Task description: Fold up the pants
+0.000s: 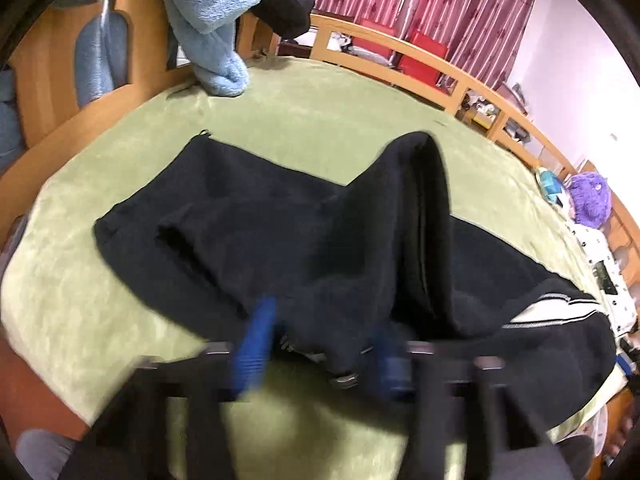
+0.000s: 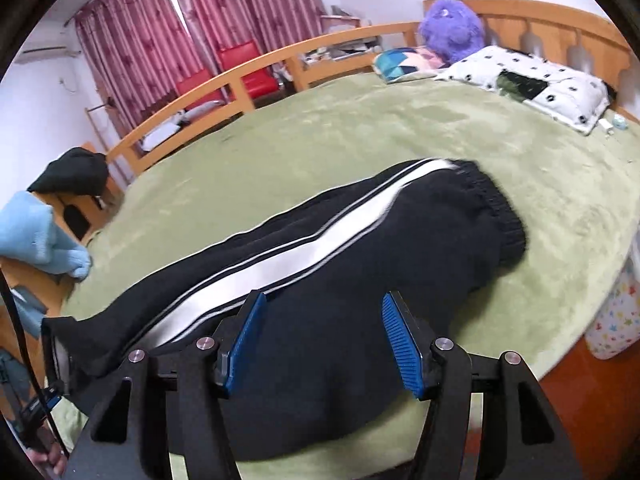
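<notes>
The green bed [image 2: 460, 128] lies bare and open between the black pants [image 2: 360, 248] and the spotted pillow [image 2: 532, 80], and along the far wooden rail [image 2: 224, 80]. At the foot end a blue fleece garment [image 1: 212, 40] hangs onto the mattress. A purple plush toy [image 2: 452, 28] and the headboard [image 2: 560, 28] close off the head end.

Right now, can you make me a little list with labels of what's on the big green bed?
surface: green fuzzy blanket over the bed
main item: black pants with a white side stripe, lying along the blanket
pants shape: part humped up in the left wrist view
right gripper: jaws open, over black cloth
left gripper: blurred, jaws apart
pillow end: purple plush toy, white spotted pillow
</notes>
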Action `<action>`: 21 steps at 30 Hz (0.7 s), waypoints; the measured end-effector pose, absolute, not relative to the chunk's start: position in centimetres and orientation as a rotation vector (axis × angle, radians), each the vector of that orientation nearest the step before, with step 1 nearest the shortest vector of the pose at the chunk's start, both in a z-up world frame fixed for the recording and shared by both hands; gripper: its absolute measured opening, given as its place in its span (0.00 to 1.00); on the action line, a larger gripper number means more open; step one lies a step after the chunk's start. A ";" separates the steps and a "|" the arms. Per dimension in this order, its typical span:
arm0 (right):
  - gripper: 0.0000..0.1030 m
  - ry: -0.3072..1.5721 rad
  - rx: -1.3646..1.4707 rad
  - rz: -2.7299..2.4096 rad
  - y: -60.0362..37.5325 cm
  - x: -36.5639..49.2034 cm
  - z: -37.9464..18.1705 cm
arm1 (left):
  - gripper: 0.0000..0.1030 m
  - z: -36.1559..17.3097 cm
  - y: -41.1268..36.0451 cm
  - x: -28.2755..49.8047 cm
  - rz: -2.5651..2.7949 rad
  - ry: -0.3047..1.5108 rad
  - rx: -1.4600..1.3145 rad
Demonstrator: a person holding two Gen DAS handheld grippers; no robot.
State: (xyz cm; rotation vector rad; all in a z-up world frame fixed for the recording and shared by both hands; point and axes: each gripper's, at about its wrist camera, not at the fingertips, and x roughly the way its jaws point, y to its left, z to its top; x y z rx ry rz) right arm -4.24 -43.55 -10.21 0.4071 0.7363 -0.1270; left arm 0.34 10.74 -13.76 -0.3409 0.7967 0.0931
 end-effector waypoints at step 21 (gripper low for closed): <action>0.58 0.892 0.321 -0.111 -38.2 1.8 -16.8 | 0.64 -11.4 17.3 13.7 0.303 0.747 -0.282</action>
